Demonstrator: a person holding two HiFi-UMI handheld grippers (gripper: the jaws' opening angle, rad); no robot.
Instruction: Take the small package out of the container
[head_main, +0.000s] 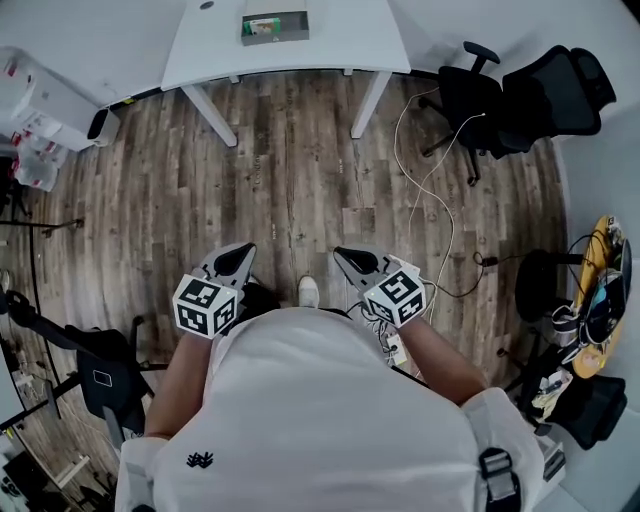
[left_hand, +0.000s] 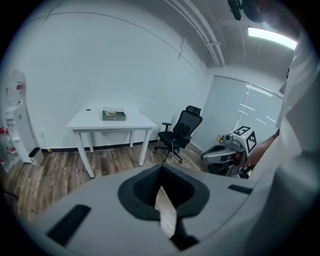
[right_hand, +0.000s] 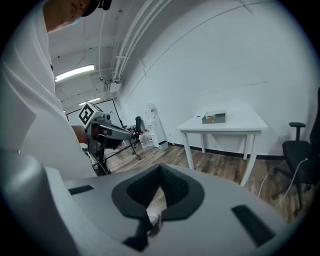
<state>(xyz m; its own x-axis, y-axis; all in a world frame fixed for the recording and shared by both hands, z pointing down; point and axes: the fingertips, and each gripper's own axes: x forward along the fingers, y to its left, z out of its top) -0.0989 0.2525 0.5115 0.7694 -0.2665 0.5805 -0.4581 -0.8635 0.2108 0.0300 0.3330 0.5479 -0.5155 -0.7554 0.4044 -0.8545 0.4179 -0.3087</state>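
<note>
— Where does the container (head_main: 274, 27) lie from my hands?

— Straight ahead on the table (head_main: 340, 45), well apart from both, across the wood floor. Its long side runs left to right. I judge my left hand-held gripper (head_main: 240, 256) slightly nearer than my right hand-held gripper (head_main: 347, 258). Both have their jaws together, with nothing between them.

— And the small package (head_main: 262, 27)?

— The head view looks down on it, green, in the container's left part. My gripper views catch only the container's side wall.
</note>
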